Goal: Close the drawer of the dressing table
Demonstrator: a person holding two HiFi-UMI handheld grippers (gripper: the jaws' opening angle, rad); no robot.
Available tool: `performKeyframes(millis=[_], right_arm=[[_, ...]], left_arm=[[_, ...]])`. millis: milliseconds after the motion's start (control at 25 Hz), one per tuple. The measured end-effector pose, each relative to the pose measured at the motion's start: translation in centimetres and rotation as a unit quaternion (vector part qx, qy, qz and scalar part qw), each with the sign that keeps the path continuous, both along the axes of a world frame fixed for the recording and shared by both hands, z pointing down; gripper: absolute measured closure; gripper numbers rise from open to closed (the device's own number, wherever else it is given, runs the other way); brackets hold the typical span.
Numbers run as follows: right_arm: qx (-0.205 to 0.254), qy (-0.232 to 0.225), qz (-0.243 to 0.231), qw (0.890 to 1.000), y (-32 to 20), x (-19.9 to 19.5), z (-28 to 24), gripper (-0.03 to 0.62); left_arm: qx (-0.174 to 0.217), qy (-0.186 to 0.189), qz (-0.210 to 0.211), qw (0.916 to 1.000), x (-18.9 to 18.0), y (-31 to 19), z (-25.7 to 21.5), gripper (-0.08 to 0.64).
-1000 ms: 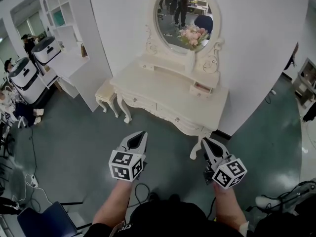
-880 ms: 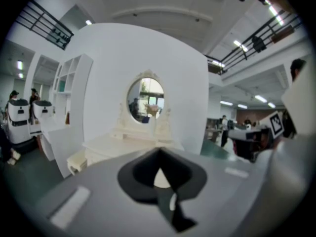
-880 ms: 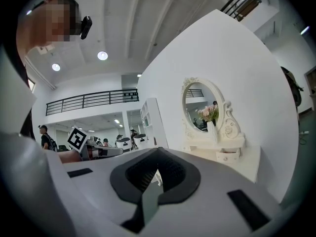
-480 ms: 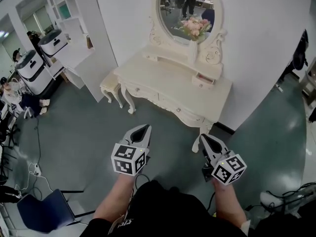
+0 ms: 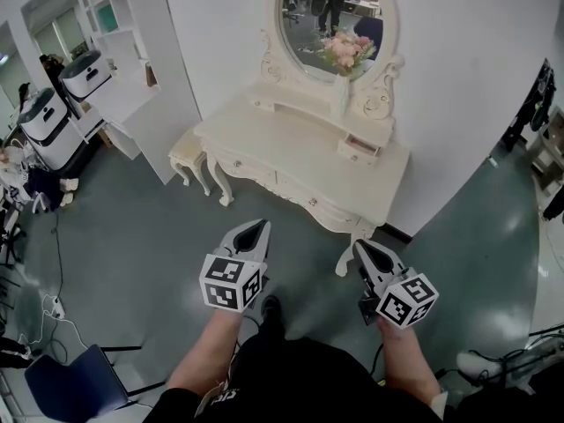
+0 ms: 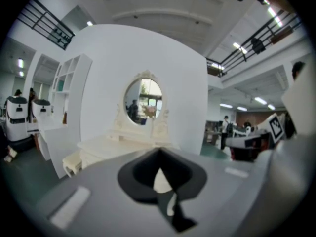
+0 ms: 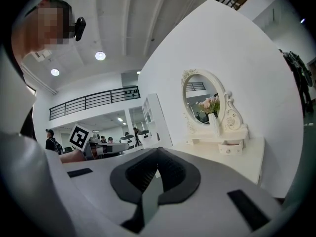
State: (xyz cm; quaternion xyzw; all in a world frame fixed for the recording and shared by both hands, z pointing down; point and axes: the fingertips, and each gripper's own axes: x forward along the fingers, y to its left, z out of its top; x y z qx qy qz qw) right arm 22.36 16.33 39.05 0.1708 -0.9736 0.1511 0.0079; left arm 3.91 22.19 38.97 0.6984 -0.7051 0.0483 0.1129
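Note:
The cream dressing table [image 5: 291,144] stands against the white wall ahead, with an oval mirror [image 5: 328,20] and flowers on top. A small upper drawer [image 5: 358,149] at its right end is pulled out a little; it also shows in the right gripper view as the small drawer [image 7: 231,147]. My left gripper [image 5: 256,226] and right gripper [image 5: 359,247] hover over the green floor, well short of the table's front. Both point toward the table, jaws shut and holding nothing. In the gripper views the left gripper [image 6: 159,155] and right gripper [image 7: 158,154] show closed tips.
A cream stool [image 5: 188,159] stands at the table's left end. A white shelf unit [image 5: 123,51] and white machines [image 5: 53,113] are at far left. A blue chair [image 5: 70,382] and floor cables [image 5: 55,311] lie behind left. People stand in the background.
My left gripper has edged forward toward the table. The right gripper has stayed about where it was. Both jaws stay shut.

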Motion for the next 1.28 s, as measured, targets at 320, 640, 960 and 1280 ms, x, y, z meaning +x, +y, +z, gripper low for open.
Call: performKeyframes(millis=[320,640,960,1280], right_arm=[[-0.006,0.020,0.004,1.000,-4.3,-5.8,0.5,0.598],[-0.010,0.041,0.013,0.999,-9.3,-13.7,1.0,0.598],[0.000,0.062,0.037,0.997,-11.1,-18.2,1.3,0.598],[-0.003,0.073,0.039,0.997,-13.6,-20.5,1.5,0.598]], left_arm=[[0.006,0.011,-0.003,0.9999,-6.1,-4.1,0.5,0.551],[-0.001,0.030,0.013,0.9995,-13.5,-9.5,1.8,0.551],[0.001,0.041,0.036,0.9985,-18.4,-11.9,2.8,0.551],[-0.006,0.053,0.042,0.9977,-20.6,-14.1,3.4,0.551]])
